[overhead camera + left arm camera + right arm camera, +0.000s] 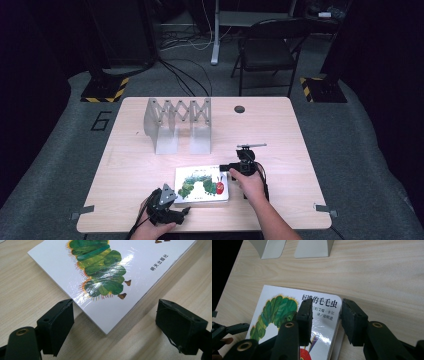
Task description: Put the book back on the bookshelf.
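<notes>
A picture book (201,185) with a green caterpillar on its white cover lies flat on the table (280,130), in the lower middle of the high view. The right gripper (226,167) sits at the book's upper right corner; in the right gripper view its jaws pinch that corner, one pad on the cover and one against the edge. The left gripper (186,211) rests at the book's lower left corner with its jaws spread wide, the corner lying between them and touching neither pad in the left gripper view. Beyond the book, toward the upper left of the table, stands a grey metal folding book rack (178,123), well apart from it. A small dark round hole (239,109) marks the table's far edge. Behind the table, a black folding chair (270,50) and loose cables (185,75) lie on the grey floor.
</notes>
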`<action>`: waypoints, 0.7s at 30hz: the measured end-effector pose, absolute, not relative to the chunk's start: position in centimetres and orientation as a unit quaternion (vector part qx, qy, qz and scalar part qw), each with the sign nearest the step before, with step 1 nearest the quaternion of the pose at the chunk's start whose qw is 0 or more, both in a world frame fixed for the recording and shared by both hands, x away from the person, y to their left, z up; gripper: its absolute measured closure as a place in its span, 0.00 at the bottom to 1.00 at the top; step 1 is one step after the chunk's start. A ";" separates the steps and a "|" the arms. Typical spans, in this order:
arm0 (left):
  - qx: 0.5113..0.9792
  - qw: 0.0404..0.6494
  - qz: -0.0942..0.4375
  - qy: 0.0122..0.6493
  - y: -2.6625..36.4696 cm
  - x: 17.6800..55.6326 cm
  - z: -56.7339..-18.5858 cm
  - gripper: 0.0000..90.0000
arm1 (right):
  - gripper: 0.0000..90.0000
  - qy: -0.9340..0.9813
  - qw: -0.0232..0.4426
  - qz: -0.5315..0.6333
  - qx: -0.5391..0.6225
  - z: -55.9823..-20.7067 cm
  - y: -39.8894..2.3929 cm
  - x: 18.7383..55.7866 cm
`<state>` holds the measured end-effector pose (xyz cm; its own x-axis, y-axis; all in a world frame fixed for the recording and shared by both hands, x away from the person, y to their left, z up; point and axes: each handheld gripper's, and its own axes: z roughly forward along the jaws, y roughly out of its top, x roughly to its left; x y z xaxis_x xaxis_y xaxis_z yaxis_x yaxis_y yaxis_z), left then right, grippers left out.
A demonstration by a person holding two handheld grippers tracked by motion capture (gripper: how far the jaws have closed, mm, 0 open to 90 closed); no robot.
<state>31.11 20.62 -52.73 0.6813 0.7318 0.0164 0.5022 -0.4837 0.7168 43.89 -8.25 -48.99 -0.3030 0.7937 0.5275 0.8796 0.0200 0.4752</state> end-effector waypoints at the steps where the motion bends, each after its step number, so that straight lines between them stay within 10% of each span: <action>1: 0.841 0.356 0.162 0.373 20.5 31.1 -52.8 0.17 | 0.68 -0.711 0.057 -0.383 -0.587 -48.8 -8.3 43.8; 21: 0.821 0.347 0.185 0.413 19.6 31.3 -52.8 0.15 | 0.69 -0.717 0.053 -0.391 -0.574 -47.4 -8.4 43.5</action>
<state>31.35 19.62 -52.85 0.5897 0.8075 0.0168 0.5502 -0.4169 0.7235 43.49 -8.36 -47.35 -0.3357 0.7817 0.5256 0.8652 0.0352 0.5002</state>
